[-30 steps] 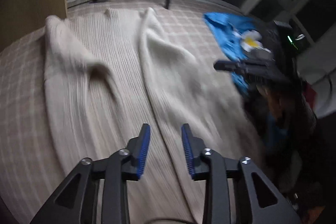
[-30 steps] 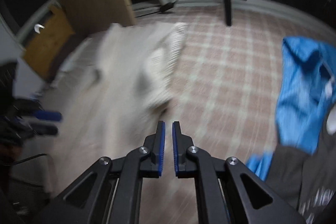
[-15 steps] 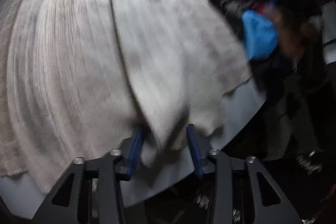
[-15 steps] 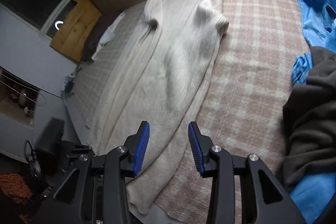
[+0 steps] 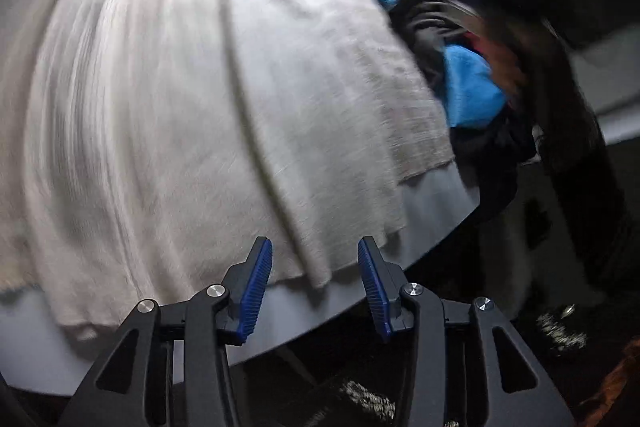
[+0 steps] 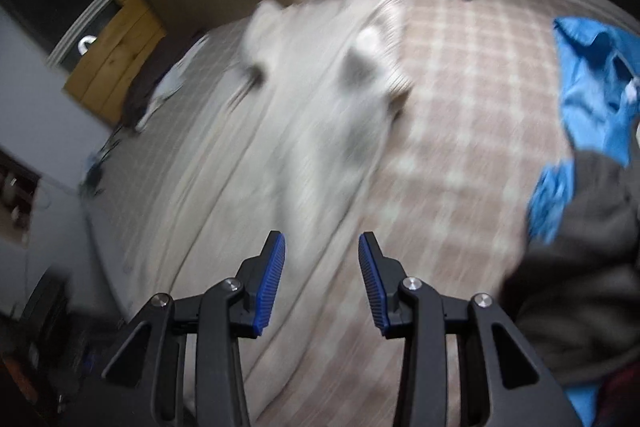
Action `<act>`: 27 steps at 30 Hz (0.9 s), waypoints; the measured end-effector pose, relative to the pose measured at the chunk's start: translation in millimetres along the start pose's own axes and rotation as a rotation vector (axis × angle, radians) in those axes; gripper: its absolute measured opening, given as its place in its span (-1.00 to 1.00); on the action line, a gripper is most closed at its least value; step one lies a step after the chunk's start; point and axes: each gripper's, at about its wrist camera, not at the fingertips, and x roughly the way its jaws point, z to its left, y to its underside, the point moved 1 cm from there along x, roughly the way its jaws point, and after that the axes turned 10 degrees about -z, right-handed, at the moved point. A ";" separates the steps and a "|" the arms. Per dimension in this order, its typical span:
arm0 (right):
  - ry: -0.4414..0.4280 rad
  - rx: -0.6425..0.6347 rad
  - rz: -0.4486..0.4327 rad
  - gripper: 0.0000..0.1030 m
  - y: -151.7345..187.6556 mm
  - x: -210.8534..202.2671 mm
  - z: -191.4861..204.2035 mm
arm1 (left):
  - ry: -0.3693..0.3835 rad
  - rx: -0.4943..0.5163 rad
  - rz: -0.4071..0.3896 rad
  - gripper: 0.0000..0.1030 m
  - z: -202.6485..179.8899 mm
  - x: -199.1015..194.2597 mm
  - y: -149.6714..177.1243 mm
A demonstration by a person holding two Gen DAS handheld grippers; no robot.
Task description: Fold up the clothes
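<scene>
The cream sweater lies spread flat, filling the middle and left of both views. The left gripper has just been opening: its jaws stand apart over the sweater's hem, pressing nothing. The right gripper hangs apart and empty above the sweater's lower edge on the checked cover.

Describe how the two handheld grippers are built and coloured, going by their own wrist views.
The left gripper and right gripper look identical: matte black angular linkage arms with triangular cut-outs, round silver pivot screws, and two fingers faced with ribbed blue pads. No cables, markings or sleeves show on either.
</scene>
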 end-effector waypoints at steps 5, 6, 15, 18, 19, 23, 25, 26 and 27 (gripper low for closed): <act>-0.002 0.124 -0.028 -0.26 -41.4 39.7 -37.2 | 0.021 0.084 -0.015 -0.08 -39.9 27.8 -6.4; -0.013 0.140 -0.032 -0.26 -47.8 46.6 -40.7 | 0.010 0.101 -0.016 -0.08 -46.7 35.3 -6.7; 0.109 -0.047 -0.007 -0.48 -69.1 87.4 -32.7 | 0.017 0.115 -0.017 0.17 -48.0 48.4 0.6; 0.065 -0.025 -0.019 -0.40 -72.7 74.7 -34.6 | -0.034 0.072 -0.044 0.17 -38.6 30.6 2.4; 0.047 -0.014 -0.028 -0.37 -74.0 70.1 -35.4 | -0.057 0.074 -0.060 0.17 -38.6 26.8 2.0; -0.006 0.013 -0.043 -0.20 -75.6 63.0 -37.8 | -0.092 0.087 -0.085 0.18 -45.0 31.6 1.7; -0.010 0.016 -0.026 -0.20 -72.4 67.1 -37.6 | -0.104 0.103 -0.068 0.18 -50.6 41.7 3.3; -0.006 0.015 -0.017 -0.20 -70.1 70.3 -37.2 | -0.123 0.132 -0.056 0.18 -56.5 47.6 6.2; -0.002 0.012 -0.008 -0.20 -69.0 74.3 -37.9 | -0.161 0.170 -0.048 0.18 -62.2 53.8 9.2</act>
